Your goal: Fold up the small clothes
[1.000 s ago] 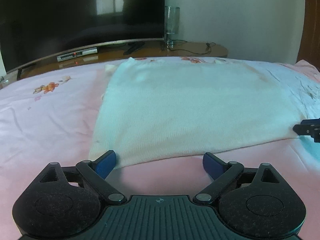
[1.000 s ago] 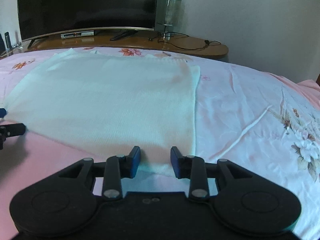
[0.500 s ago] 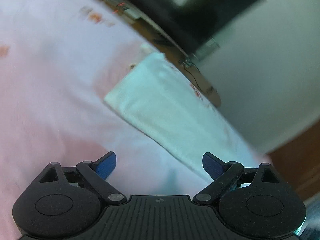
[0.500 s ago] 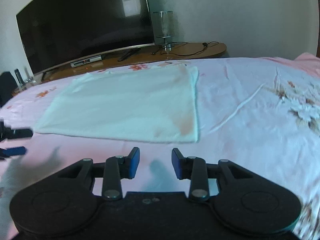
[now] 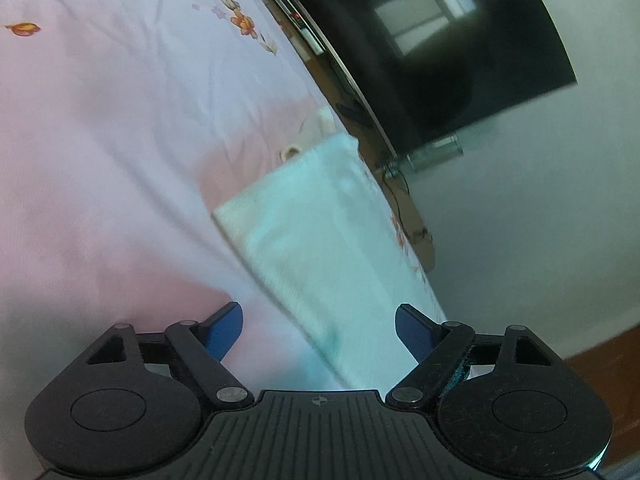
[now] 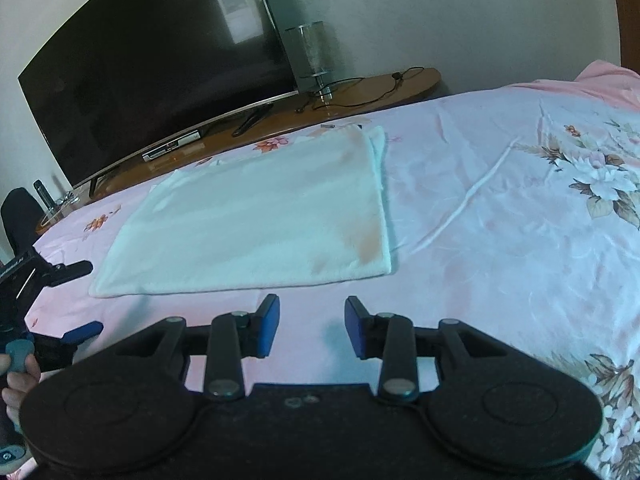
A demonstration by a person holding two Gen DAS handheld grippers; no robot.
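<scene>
No readable text in either view. Left gripper (image 6: 76, 298) body carries small white lettering at the right wrist view's left edge: cut off, too blurred to read. The box (image 6: 172, 148) under the TV (image 6: 160, 80) has faint front markings, illegible. No numbers, brands or signs legible.

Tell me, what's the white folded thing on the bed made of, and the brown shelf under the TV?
The white garment looks like soft knitted cloth, maybe cotton or wool: its surface is fuzzy and matte, with fine ribbed texture, and it lies limp on the bedsheet. The shelf looks like polished wood or wood veneer: it is warm brown and shiny enough to catch light. I cannot tell which for sure.
</scene>
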